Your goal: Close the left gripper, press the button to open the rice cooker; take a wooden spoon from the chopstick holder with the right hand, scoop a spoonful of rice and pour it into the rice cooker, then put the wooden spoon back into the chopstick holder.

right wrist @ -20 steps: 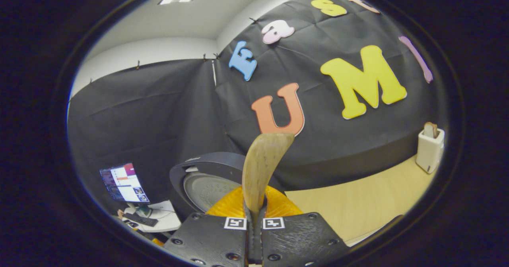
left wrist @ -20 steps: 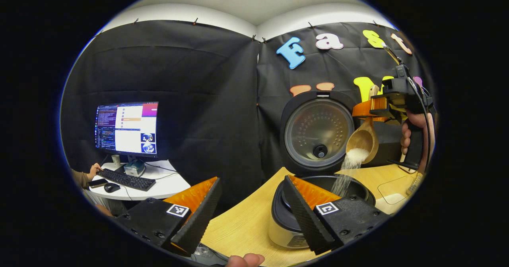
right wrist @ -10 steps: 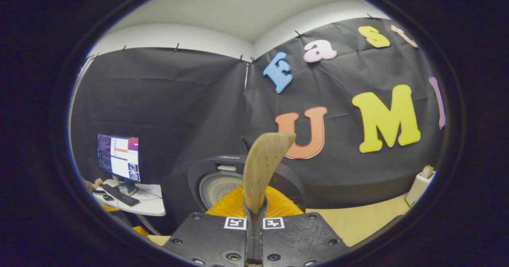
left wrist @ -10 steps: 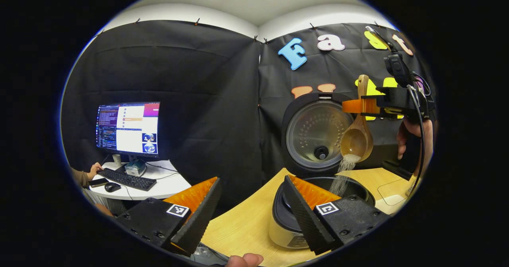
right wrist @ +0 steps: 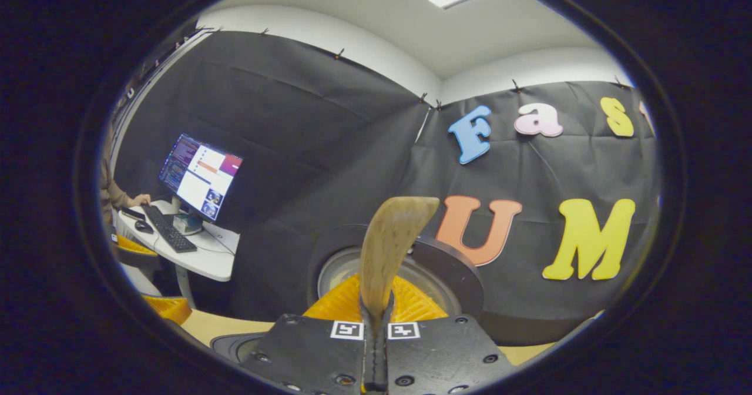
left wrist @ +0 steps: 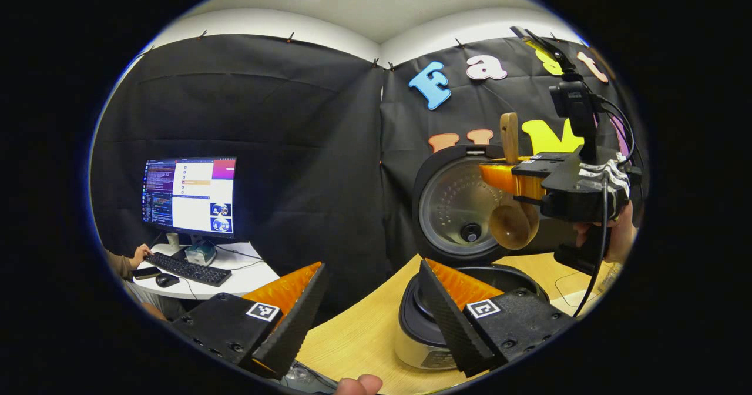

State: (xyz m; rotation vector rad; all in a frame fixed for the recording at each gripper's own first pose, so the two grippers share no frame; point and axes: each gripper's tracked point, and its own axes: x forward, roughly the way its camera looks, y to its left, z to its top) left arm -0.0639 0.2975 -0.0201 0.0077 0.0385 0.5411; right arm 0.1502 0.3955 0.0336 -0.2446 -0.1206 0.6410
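Since a second ago the pour has ended; my right gripper [left wrist: 510, 177], clamped on the spoon [left wrist: 513, 226], levels out above the cooker [left wrist: 464, 207]. Left gripper [left wrist: 370, 310] gapes, empty. I should carry the spoon upright toward the holder.

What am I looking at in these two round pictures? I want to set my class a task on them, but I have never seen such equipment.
A person holds a two-finger tool in each hand, and a camera rides on each tool. The left gripper view looks along the left gripper, whose fingers stand apart and hold nothing. Ahead, on a wooden table, stands a rice cooker with its lid raised. Above it, a hand holds the right gripper, shut on a wooden spoon whose bowl hangs down. The right gripper view looks along that gripper, with the spoon handle sticking up between its fingers. To the side, another person sits at a desk with a monitor.
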